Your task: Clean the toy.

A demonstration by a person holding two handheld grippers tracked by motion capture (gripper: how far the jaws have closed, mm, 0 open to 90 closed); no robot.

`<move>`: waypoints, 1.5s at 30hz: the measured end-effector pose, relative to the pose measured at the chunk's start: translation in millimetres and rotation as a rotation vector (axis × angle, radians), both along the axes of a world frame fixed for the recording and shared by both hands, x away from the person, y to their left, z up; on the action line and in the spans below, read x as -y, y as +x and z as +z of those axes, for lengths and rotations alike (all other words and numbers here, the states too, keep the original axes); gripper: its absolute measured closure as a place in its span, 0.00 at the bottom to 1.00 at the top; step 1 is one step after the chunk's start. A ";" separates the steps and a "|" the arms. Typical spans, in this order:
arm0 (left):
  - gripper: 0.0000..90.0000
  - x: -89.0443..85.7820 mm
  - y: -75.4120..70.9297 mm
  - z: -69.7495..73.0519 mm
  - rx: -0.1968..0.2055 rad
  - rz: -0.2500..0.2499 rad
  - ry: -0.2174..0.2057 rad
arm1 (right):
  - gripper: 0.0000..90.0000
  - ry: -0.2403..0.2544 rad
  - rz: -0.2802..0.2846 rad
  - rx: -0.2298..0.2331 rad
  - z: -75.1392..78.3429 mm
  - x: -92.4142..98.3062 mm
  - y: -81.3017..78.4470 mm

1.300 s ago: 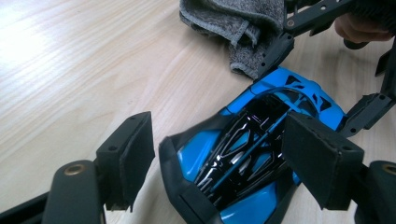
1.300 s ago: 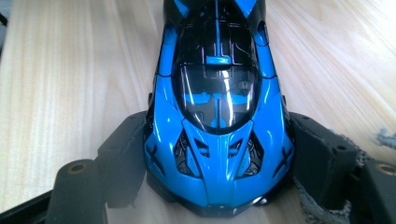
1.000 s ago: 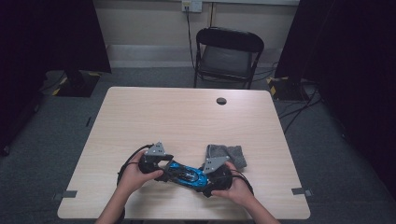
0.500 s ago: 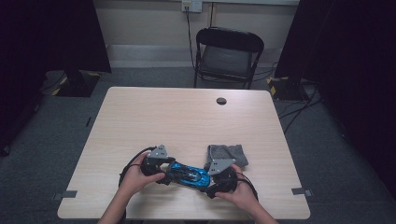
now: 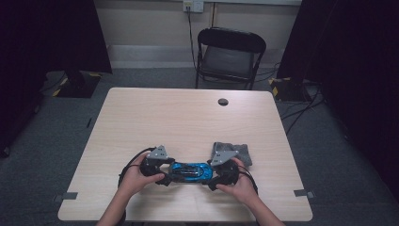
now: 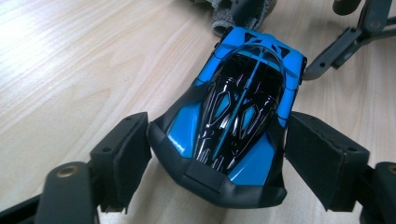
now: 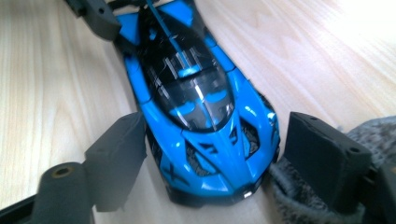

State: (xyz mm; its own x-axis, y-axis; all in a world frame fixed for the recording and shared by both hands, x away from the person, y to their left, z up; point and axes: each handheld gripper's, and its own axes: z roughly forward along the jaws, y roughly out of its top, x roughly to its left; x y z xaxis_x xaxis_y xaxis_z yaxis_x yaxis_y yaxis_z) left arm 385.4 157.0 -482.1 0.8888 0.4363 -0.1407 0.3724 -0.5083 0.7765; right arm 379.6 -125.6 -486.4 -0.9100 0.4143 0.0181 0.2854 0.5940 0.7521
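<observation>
The blue toy car [image 5: 190, 172] lies flat on the wooden table [image 5: 188, 122], near the person's edge, lengthwise between the two grippers. One end of it sits between the jaws of the left gripper [image 6: 219, 158]; the other end sits between the jaws of the right gripper [image 7: 212, 163]. In the left gripper view the left pad [image 6: 123, 156] looks to touch the car's black bumper, while the right pad stands just clear of its side, so this tool reads as parted and not clamping. In the right gripper view the jaws have just been opening with the car between them: the left pad [image 7: 119, 156] is just beside the blue flank, and the right pad stands apart from it, over the grey cloth [image 7: 322, 196]. Neither tool has a firm hold, as far as I can judge.

The cloth lies just beside the car's right end, touching it, and beyond it the table is bare up to a small round hole [image 5: 223, 101]. A black folding chair [image 5: 229, 54] stands behind the table.

The risk I see: with both grips loose, any lift would likely leave the car behind or tip it. If the right jaws close again here, they may pinch cloth along with the car and drag it
</observation>
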 end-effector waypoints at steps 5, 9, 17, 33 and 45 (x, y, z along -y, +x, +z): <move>0.23 0.7 4.3 6.3 0.046 0.002 0.004 | 0.24 -0.004 0.005 -0.004 0.5 -0.9 2.6; 0.23 8.9 6.4 9.2 0.059 -0.026 0.023 | 0.24 0.007 -0.003 -0.010 -0.7 0.4 2.6; 0.20 21.8 5.3 0.7 0.055 -0.067 0.049 | 0.24 0.005 -0.017 -0.014 -5.0 3.5 -0.2; 0.14 33.2 8.4 -13.3 0.026 -0.104 0.095 | 0.24 -0.011 -0.019 -0.008 -7.8 5.1 -4.1; 0.20 27.4 1.3 -12.2 0.050 -0.125 0.145 | 0.24 -0.020 -0.029 0.000 -8.5 3.4 -5.0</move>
State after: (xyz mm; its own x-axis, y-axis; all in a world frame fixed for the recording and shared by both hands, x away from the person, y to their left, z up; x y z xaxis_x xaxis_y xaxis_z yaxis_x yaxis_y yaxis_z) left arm 386.7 129.7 -494.3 0.9415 0.3349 -0.0383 0.2622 -0.6560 0.7078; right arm 374.6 -129.0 -494.9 -0.8977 0.4406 0.0098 0.3028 0.6006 0.7400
